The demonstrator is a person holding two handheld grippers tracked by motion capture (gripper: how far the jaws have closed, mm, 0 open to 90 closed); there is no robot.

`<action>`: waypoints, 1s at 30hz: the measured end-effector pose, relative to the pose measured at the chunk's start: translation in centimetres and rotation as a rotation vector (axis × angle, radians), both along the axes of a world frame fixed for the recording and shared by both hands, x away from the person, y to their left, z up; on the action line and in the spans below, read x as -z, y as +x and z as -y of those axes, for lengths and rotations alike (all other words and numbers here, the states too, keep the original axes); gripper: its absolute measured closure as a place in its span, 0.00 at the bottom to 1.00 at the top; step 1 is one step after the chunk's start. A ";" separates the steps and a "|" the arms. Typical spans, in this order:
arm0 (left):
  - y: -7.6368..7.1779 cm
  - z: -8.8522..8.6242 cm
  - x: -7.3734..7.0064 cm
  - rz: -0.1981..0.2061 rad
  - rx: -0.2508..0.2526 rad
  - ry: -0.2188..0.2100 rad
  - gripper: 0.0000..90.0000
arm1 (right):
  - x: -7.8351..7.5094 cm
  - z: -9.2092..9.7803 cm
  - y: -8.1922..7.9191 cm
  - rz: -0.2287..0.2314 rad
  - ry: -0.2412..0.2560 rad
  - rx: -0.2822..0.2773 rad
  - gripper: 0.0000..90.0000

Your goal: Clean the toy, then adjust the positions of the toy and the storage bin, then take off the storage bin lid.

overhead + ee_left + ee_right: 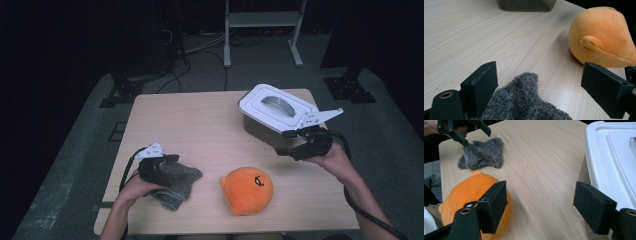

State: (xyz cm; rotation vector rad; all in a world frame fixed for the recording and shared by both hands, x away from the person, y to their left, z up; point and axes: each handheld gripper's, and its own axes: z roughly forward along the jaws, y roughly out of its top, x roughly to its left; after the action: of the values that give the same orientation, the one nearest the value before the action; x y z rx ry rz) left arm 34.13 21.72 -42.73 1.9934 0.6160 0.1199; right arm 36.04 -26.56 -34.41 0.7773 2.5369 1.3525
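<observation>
Grey fuzzy cloth (524,100) lies bunched between the wide-open jaws of the left hand-held gripper (541,82), ungripped, while the right hand-held gripper (295,145) hovers open by the white bin (280,112).

My left gripper (167,161) sits low at the near left of the table, jaws spread wide, my hand (134,187) wrapped around its grip. My right gripper (292,141) reaches forward at the far right, jaws also parted, forearm angling in from the lower right corner.
</observation>
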 end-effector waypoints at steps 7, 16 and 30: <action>0.0 0.1 -0.1 0.001 0.003 0.002 0.13 | 0.0 -0.2 0.3 -0.001 -0.010 -0.001 0.25; 0.0 0.1 -0.2 0.009 0.001 -0.004 0.12 | -1.0 -0.2 1.1 0.007 -0.006 -0.009 0.26; 0.0 0.2 -0.2 0.008 0.003 -0.002 0.11 | -2.6 0.0 2.6 0.039 -0.016 0.007 0.26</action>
State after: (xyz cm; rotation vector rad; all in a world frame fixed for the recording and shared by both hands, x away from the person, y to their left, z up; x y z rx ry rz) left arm 34.10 21.53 -42.48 1.9909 0.6080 0.1249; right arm 38.69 -26.61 -31.80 0.7482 2.5097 1.3301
